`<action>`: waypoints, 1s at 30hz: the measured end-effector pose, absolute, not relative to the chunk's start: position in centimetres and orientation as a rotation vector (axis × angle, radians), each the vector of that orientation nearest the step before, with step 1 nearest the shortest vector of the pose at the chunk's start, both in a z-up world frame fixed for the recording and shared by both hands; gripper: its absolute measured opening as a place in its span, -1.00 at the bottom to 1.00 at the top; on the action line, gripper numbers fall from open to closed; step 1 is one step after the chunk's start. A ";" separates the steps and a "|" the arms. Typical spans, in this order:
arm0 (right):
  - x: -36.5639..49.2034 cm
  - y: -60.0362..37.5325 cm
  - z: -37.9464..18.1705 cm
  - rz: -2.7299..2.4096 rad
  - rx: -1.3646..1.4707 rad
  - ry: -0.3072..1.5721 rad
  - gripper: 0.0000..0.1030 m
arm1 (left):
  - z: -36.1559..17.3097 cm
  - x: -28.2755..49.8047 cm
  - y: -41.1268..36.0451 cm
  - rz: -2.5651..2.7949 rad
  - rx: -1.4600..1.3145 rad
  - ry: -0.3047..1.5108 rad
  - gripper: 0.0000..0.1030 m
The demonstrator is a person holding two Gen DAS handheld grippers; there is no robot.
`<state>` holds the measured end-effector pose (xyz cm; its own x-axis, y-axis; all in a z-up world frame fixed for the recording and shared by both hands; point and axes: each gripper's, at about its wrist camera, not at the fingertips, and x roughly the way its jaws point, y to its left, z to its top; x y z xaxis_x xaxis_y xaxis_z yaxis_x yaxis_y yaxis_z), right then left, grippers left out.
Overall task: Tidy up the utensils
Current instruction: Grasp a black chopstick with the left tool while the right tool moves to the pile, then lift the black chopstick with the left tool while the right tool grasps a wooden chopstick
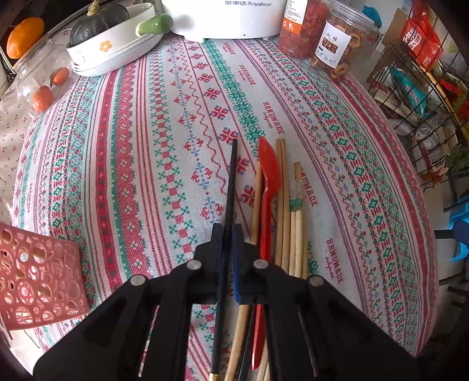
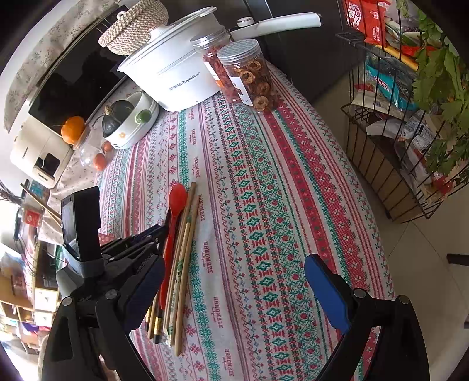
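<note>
My left gripper (image 1: 228,234) is shut on a black chopstick (image 1: 231,181) that points away along the fingers, just above the patterned tablecloth. Right of it lie a red plastic spoon (image 1: 268,175) and several wooden chopsticks (image 1: 283,205) side by side. A pink perforated utensil basket (image 1: 35,275) stands at the left edge. In the right wrist view my right gripper (image 2: 234,281) is open and empty above the cloth. The red spoon (image 2: 176,199) and wooden chopsticks (image 2: 184,249) lie to its left, next to the left gripper (image 2: 140,234).
A white Royalstar pot (image 1: 225,14), two snack jars (image 1: 340,44), a white dish with a dark squash (image 1: 99,20) and a clear jar of small oranges (image 1: 44,88) line the far side. A wire snack rack (image 2: 395,117) stands off the right edge.
</note>
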<state>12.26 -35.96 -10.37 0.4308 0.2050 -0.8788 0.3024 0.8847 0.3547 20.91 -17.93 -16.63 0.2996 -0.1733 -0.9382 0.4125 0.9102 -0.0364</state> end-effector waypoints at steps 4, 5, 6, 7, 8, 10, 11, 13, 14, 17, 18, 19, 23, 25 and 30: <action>12.8 -35.6 -10.7 -0.062 0.501 1.147 0.87 | -15.8 19.5 -15.6 -0.405 0.175 1.210 -0.87; 13.0 -35.4 -10.8 -0.062 0.494 1.152 0.87 | -15.3 19.0 -15.2 -0.410 0.176 1.200 -0.87; 13.2 -35.1 -11.0 -0.062 0.486 1.158 0.87 | -14.8 18.5 -14.8 -0.417 0.177 1.189 -0.87; 13.4 -34.9 -11.1 -0.063 0.476 1.166 0.87 | -14.3 17.9 -14.3 -0.428 0.173 1.177 -0.87; 13.7 -34.6 -11.3 -0.063 0.465 1.173 0.88 | -13.8 17.3 -13.9 -0.439 0.168 1.166 -0.87; 14.2 -34.0 -11.7 -0.059 0.440 1.187 0.88 | -12.8 16.2 -13.0 -0.468 0.156 1.152 -0.87; 14.5 -33.7 -11.9 -0.055 0.425 1.195 0.87 | -12.4 15.5 -12.5 -0.486 0.151 1.143 -0.87; 15.2 -32.9 -12.5 -0.053 0.393 1.213 0.88 | -11.7 14.3 -11.6 -0.519 0.147 1.123 -0.87; 15.6 -32.4 -12.8 -0.050 0.376 1.225 0.88 | -11.4 13.6 -11.1 -0.529 0.141 1.113 -0.87; 16.7 -31.3 -14.0 -0.038 0.328 1.255 0.88 | -10.8 12.1 -9.1 -0.543 0.104 1.090 -0.87; 16.9 -31.1 -14.5 -0.043 0.316 1.263 0.88 | -10.6 11.9 -8.5 -0.542 0.089 1.083 -0.87; 17.2 -30.9 -14.9 -0.050 0.306 1.269 0.88 | -10.6 11.8 -8.1 -0.537 0.076 1.080 -0.87; 17.9 -30.1 -16.4 -0.060 0.282 1.289 0.86 | -10.2 11.7 -6.9 -0.549 0.027 1.078 -0.88; 18.2 -29.6 -16.8 -0.066 0.254 1.287 0.81 | -10.1 11.3 -6.5 -0.560 0.023 1.076 -0.87; 18.9 -28.3 -17.7 -0.084 0.189 1.282 0.53 | -9.6 11.1 -6.0 -0.576 -0.002 1.081 -0.87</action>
